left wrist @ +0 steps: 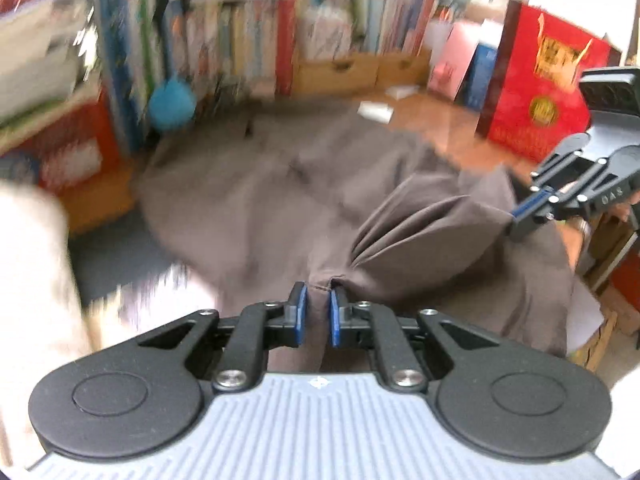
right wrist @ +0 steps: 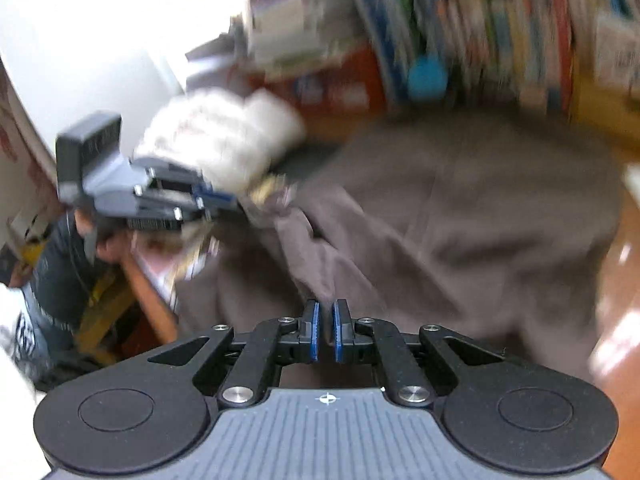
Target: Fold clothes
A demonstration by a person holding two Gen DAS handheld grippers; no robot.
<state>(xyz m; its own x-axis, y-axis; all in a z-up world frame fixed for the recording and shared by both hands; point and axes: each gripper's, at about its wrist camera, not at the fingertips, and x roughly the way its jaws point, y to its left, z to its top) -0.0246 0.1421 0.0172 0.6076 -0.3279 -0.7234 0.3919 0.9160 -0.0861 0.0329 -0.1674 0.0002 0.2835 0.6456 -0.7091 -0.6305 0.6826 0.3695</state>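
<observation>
A brown garment [left wrist: 280, 196] lies spread over the wooden table [left wrist: 436, 120], one edge lifted off it. My left gripper [left wrist: 319, 296] is shut on a hemmed edge of the cloth, and folds fan out from the pinch toward the right. My right gripper [left wrist: 516, 216] at the right side is shut on the other end of that lifted edge. In the right wrist view my right gripper [right wrist: 326, 312] pinches the brown garment [right wrist: 480, 208], and my left gripper [right wrist: 240, 204] holds bunched cloth at the left. Both views are blurred by motion.
Bookshelves [left wrist: 240, 40] packed with books line the back. A blue round toy [left wrist: 172, 104] hangs at the shelf. A red box [left wrist: 540, 88] stands at the right. White packets [left wrist: 374, 111] lie on the table. A white cloth pile [right wrist: 224, 136] sits at the left.
</observation>
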